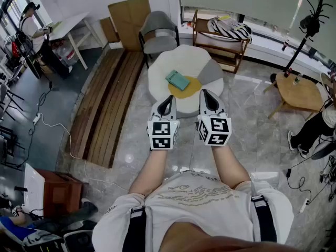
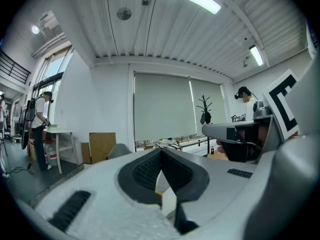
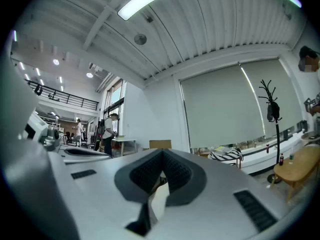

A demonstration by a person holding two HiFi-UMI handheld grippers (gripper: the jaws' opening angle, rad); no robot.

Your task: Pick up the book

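A low white table with a lobed edge stands on the grey marble floor. A teal book lies flat near its middle, partly on a yellow patch. Wooden planks lie on the floor to the table's left.

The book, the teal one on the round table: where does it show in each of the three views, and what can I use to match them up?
Head view: the book lies on the round table, upper centre.
Left gripper view: not in it.
Right gripper view: not in it.
Shared landmark: the black coat stand, by the window in all three.
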